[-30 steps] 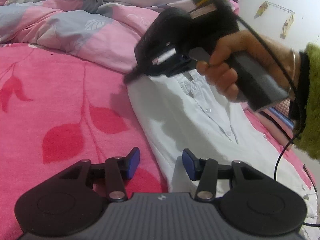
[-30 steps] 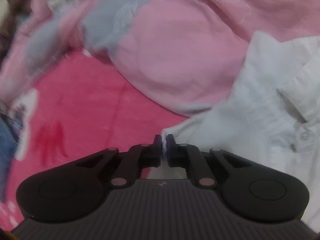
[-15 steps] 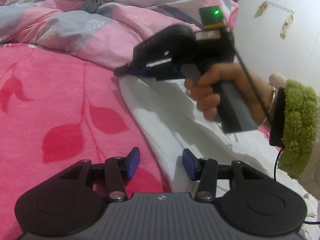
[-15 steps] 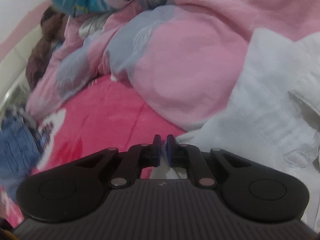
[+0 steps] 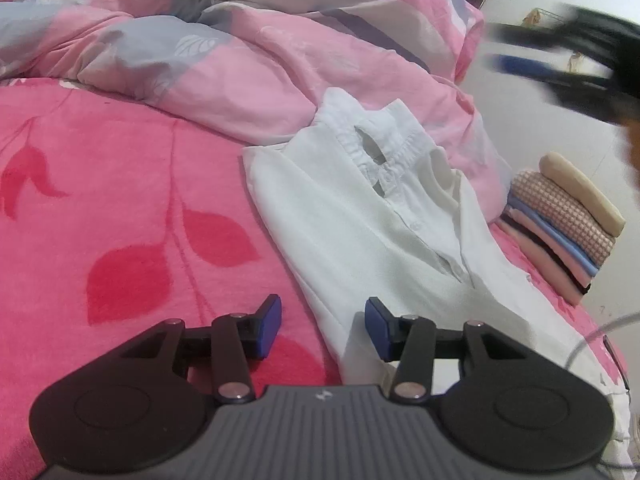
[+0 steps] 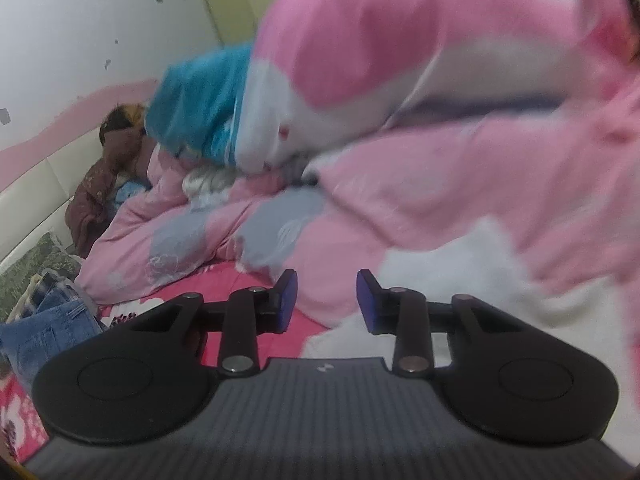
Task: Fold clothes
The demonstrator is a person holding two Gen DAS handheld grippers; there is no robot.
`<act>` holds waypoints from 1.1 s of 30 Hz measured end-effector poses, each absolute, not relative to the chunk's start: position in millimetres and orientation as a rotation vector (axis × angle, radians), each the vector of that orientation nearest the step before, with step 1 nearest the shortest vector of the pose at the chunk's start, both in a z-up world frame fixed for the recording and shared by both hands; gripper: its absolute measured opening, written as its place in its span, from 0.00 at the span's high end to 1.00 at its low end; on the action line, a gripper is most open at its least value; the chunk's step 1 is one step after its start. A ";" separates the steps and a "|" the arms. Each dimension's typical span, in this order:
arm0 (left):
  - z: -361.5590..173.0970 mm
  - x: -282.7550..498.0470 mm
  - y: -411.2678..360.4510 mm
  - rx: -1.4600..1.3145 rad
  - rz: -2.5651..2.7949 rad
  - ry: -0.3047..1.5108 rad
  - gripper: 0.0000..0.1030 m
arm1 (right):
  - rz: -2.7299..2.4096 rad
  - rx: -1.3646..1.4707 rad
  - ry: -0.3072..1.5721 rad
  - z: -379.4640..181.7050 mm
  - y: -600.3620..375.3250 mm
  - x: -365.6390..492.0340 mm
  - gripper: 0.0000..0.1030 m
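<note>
— White cotton is the nearest thing: the shirt (image 5: 360,240) lies collar-up on the pink blanket (image 5: 120,200), its lower hem running under the left gripper (image 5: 322,322), toward the bed's right edge.

— And the tongs?

— The left gripper has its pads spread, one over blanket, one over shirt, pinching nothing. The right gripper (image 6: 326,300) has just been opening; nothing sits between its pads, and in the left view it is only a dark blur at upper right.

— What might go wrong?

— The shirt's long left fold looks loosely laid. A sideways drag from the left gripper could pull it open, and the plush blanket may bunch beneath it.

— And beyond?

— A crumpled pink quilt (image 5: 260,60) crowds the collar, so a sleeve could snag there. A folded stack (image 5: 560,220) sits at the right edge. Farther back, probably jeans (image 6: 52,320) by the pale wall (image 6: 80,20), though that view is blurred.
</note>
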State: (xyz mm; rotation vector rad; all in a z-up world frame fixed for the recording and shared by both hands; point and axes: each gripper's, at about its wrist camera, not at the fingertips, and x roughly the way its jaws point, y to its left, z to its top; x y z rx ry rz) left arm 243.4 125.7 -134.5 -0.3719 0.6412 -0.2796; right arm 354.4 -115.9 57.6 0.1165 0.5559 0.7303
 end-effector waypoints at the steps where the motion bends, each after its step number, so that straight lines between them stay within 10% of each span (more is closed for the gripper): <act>1: -134.6 243.5 125.9 -0.374 -0.279 0.642 0.54 | 0.712 0.107 0.533 68.3 -135.6 339.1 0.73; 17: -127.5 239.5 132.7 -0.402 -0.201 0.615 0.50 | 0.079 0.004 0.168 196.6 -450.7 21.0 0.74; 33: -109.4 238.4 102.4 -0.202 -0.036 0.675 0.48 | 0.268 0.131 0.561 -70.2 -388.9 140.9 0.88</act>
